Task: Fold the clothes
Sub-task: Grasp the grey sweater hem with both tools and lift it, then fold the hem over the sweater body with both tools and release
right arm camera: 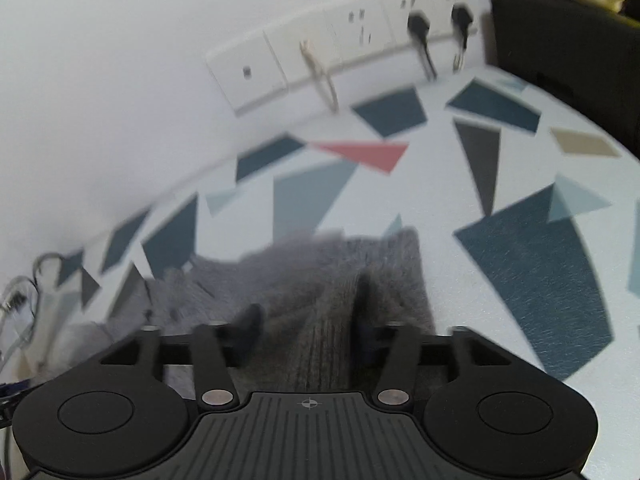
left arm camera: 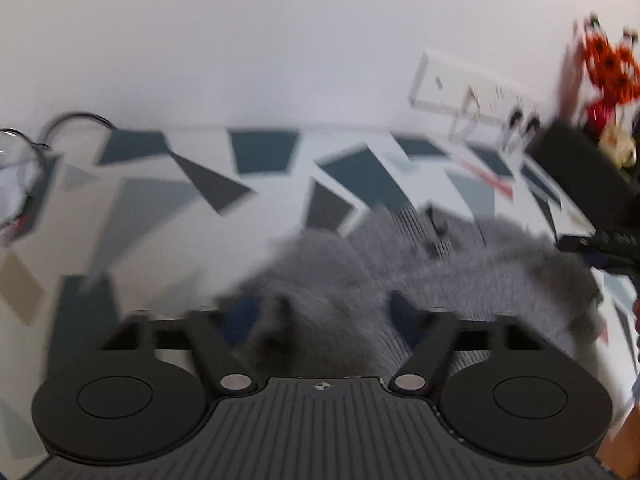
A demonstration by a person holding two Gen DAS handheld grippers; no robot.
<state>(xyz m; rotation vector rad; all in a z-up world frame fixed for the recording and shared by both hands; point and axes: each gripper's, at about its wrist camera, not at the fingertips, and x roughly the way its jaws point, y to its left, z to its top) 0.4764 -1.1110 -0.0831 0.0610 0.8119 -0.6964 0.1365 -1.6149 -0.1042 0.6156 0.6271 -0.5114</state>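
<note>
I am holding both grippers spread over the fuzzy grey knitted garment on the geometric-patterned tablecloth beneath a white wall.

A plain white wall backs the desk, whose white cover bears coloured shapes; sockets line the wall.
</note>
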